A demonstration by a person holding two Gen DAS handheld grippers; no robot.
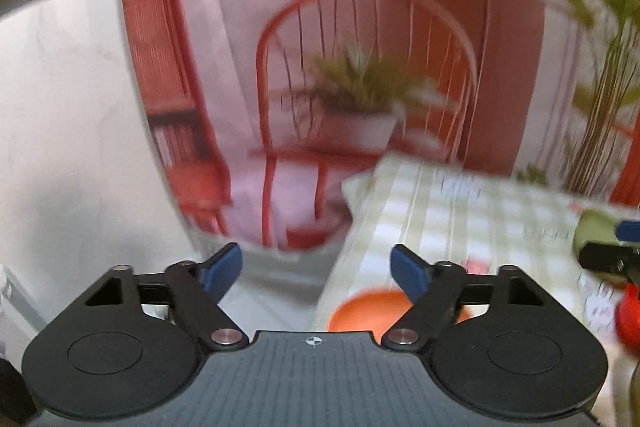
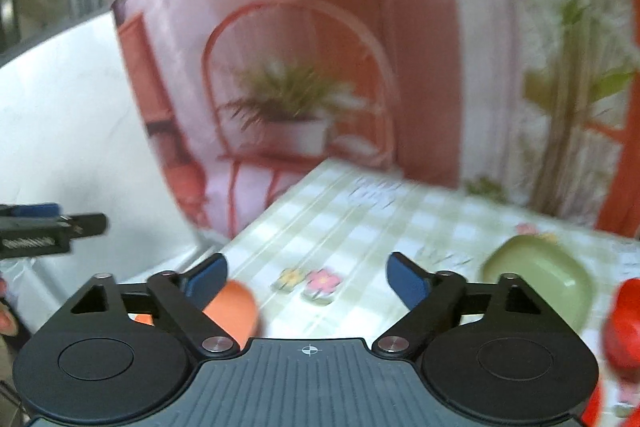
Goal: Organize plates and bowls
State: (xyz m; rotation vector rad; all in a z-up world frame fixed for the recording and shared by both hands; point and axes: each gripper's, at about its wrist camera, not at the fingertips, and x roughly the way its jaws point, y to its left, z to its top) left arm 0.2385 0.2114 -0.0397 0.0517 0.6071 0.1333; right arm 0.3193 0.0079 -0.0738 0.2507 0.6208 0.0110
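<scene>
Approach step, nothing grasped. Left hand-held gripper point(image 1: 316, 269): jaws apart and empty, raised above the orange plate point(image 1: 368, 311) near the left edge of the checked surface point(image 1: 460, 211). Right hand-held gripper point(image 2: 306, 277): jaws apart and empty, with the green bowl point(image 2: 540, 275) to its right. Red dish point(image 2: 628, 323) at far right, blurred. Next move likely calls for lowering onto one rim.

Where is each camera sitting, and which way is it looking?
Left wrist: sits on the left gripper, looking forward past the table's left corner; its open blue fingers show.
Right wrist: sits on the right gripper, looking forward over the checked table; its open fingers show.
Both share: orange dish, green dish, and the other gripper at the edge.
</scene>
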